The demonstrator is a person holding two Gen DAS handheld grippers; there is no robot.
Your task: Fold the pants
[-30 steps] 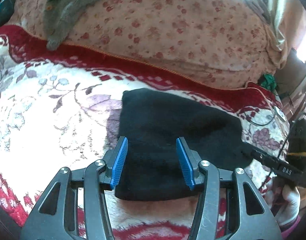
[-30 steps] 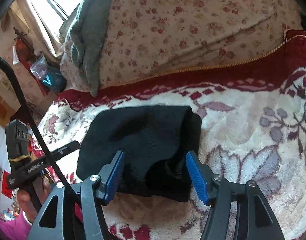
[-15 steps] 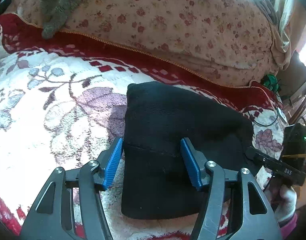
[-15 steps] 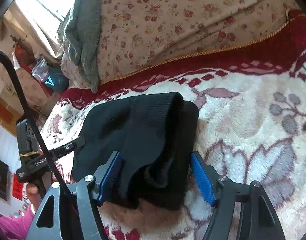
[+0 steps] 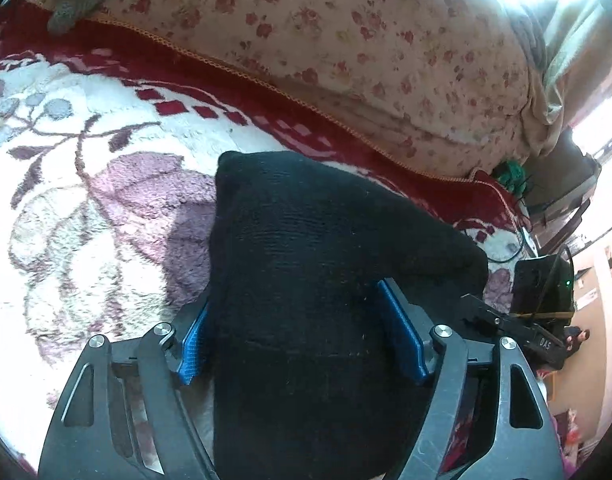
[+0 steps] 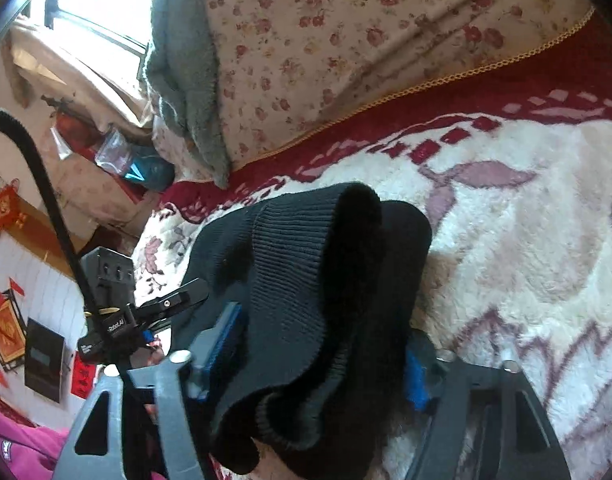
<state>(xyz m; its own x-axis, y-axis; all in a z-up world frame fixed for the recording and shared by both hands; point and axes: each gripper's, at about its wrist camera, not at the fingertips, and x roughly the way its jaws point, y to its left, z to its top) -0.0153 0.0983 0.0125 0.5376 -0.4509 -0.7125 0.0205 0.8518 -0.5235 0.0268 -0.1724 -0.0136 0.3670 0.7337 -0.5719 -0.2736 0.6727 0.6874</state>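
The folded black knit pants (image 5: 306, 280) lie on the plush floral blanket (image 5: 85, 220), straddled by both grippers. The left gripper (image 5: 301, 340) has just spread wide; the right gripper (image 6: 318, 360) stands partly open — neither visibly clamps. Soft, limp, thick — best pinched at a folded edge.

Cloth on cloth, hard tooling at the edges.
Pants (image 5: 306, 264): black matt knit, ribbed cuff, lightly linty. Blanket (image 5: 85, 208): thick fluffy pile, cream and maroon, with a corded gold trim. Quilt (image 5: 366, 40): thin printed floral cotton, creased. Grey towel (image 6: 185, 80): nubby fleece. Left gripper (image 5: 301, 340) and right gripper (image 6: 322, 356): dark matt plastic frames, bright metal screws, textured blue pads.
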